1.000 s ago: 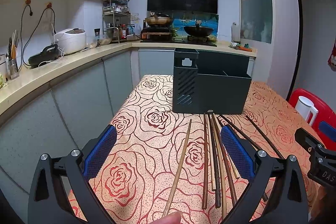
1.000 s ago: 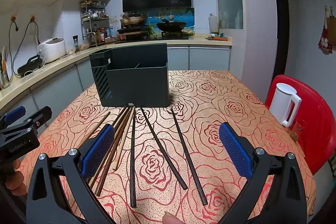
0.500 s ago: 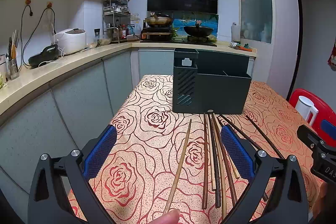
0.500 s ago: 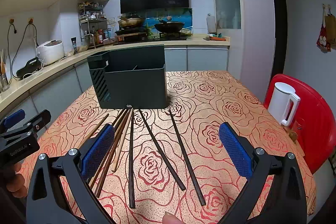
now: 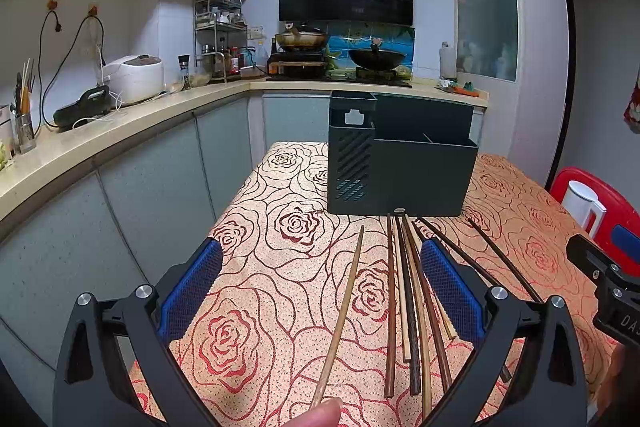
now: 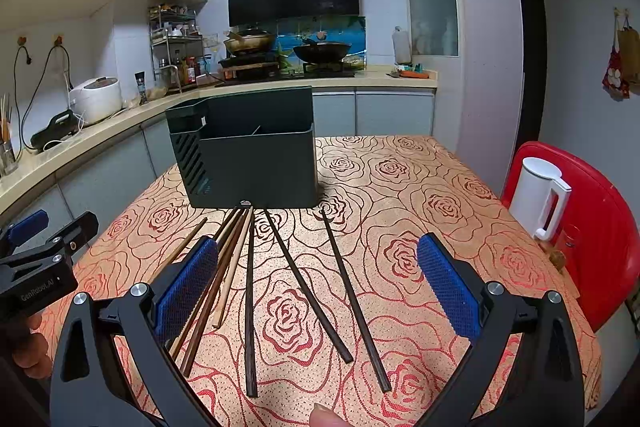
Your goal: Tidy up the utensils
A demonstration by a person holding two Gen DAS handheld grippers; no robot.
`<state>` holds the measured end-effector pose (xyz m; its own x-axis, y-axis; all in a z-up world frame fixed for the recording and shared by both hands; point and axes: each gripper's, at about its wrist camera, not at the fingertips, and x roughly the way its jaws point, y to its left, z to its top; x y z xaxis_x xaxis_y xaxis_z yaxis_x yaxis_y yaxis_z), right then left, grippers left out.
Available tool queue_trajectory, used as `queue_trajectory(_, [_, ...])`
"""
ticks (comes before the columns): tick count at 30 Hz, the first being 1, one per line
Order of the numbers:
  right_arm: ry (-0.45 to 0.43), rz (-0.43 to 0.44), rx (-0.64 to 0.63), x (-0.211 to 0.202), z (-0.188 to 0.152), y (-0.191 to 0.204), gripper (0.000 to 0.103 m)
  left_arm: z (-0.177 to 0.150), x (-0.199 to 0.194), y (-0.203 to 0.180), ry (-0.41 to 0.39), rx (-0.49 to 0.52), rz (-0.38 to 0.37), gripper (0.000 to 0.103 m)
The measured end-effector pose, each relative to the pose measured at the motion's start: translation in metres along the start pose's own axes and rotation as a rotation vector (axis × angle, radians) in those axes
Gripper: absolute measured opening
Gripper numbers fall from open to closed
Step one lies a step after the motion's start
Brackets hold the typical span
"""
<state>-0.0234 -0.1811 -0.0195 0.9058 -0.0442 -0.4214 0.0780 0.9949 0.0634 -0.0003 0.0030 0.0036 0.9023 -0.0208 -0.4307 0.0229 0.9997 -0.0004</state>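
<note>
Several loose chopsticks (image 5: 404,291) lie fanned out on the rose-patterned tablecloth in front of a dark green utensil holder (image 5: 400,163). In the right wrist view the chopsticks (image 6: 296,279) and the holder (image 6: 252,155) show too. One light wooden chopstick (image 5: 344,311) lies apart to the left. My left gripper (image 5: 320,291) is open and empty above the light chopstick. My right gripper (image 6: 316,287) is open and empty above the dark chopsticks. Each gripper shows at the edge of the other's view.
A white kettle (image 6: 540,195) stands on a red chair (image 6: 592,227) at the table's right. The table's left edge (image 5: 224,215) drops off toward grey cabinets. A counter with a rice cooker (image 5: 134,77) and a stove runs along the back.
The right gripper has moved slightly forward toward the holder. The left gripper has barely moved. Both stay open.
</note>
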Motion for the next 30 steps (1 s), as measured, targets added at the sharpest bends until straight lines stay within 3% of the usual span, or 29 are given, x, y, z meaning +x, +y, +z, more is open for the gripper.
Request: queue_trajectory(30, [0.013,-0.005,0.000,0.0028,-0.0004,-0.0056,0.097,-0.0031,0.0079,-0.0023,0.038,0.037,-0.015,0.096])
